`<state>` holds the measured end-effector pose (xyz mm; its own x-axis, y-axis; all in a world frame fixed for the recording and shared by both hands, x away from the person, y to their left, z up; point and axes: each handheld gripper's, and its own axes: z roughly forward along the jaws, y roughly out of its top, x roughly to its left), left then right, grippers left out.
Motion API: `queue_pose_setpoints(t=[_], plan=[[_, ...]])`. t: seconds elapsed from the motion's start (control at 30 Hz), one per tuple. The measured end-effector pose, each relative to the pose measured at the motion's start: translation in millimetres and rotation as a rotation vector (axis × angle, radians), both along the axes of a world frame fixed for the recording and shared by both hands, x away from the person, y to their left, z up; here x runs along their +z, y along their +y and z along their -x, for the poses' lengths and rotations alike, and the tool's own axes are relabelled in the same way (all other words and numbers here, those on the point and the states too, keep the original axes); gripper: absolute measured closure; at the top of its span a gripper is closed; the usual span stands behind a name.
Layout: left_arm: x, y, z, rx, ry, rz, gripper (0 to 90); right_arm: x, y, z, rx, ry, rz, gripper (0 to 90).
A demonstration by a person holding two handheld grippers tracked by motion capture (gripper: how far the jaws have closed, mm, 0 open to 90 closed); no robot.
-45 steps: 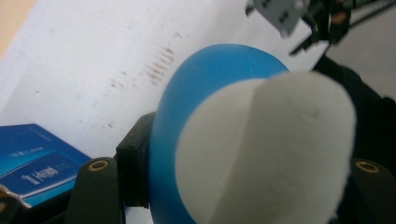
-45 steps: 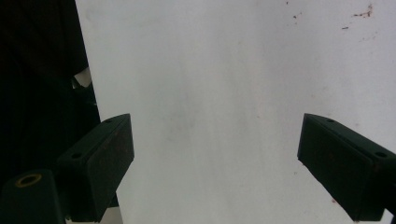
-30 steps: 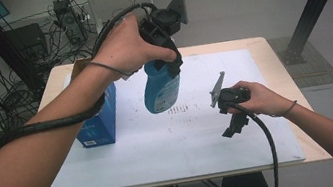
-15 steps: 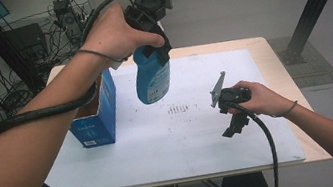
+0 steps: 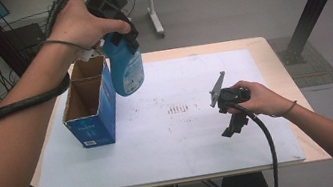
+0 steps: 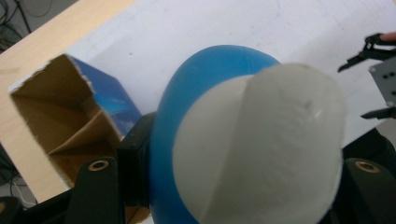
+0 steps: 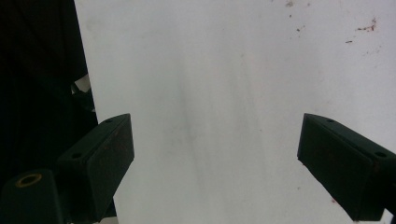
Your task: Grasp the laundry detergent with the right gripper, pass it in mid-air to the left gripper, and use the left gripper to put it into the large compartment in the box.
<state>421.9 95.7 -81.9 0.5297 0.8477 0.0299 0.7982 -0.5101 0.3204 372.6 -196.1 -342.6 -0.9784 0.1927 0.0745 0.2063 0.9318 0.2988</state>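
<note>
Upper left of the high view, the left tool [image 5: 120, 30] gripped a blue bottle [image 5: 126, 72] above an open box [image 5: 89, 103]; its own view revealed the bottle's white cap [image 6: 266, 144]. Right tool [image 7: 215, 163] stood open over the white-covered desk [image 5: 202, 138], grey floor [image 5: 222, 8] beyond.

Three cameras: one fixed overhead, one riding each gripper.

High view: above the near side of the table [image 5: 248, 47], facing forward and down. Left gripper view: pressed close on a blue bottle [image 6: 196, 93], looking down past it to an open box [image 6: 60, 121]; both also in the high view. Right gripper view: close over the white sheet [image 7: 224, 93], common to all three.
</note>
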Motion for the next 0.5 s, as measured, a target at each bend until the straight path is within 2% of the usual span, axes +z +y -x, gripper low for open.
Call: queue_pose_setpoints(t=[0.1, 0.27, 0.5], plan=[[2.9, 13.3, -2.5, 0.045, -0.006, 0.013, 36.2, -0.7, -0.2, -0.3, -0.002, 0.003, -0.001, 10.4], [5.8, 32.5, -5.9, 0.08, -0.001, 0.002, 36.3, -0.5, 0.5, -0.8, -0.003, 0.003, 0.003, 10.4], [6.3, 62.5, -11.7, 0.176, -0.01, 0.026, 36.3, -0.5, 1.8, -0.7, 0.002, -0.001, 0.003, 10.4]])
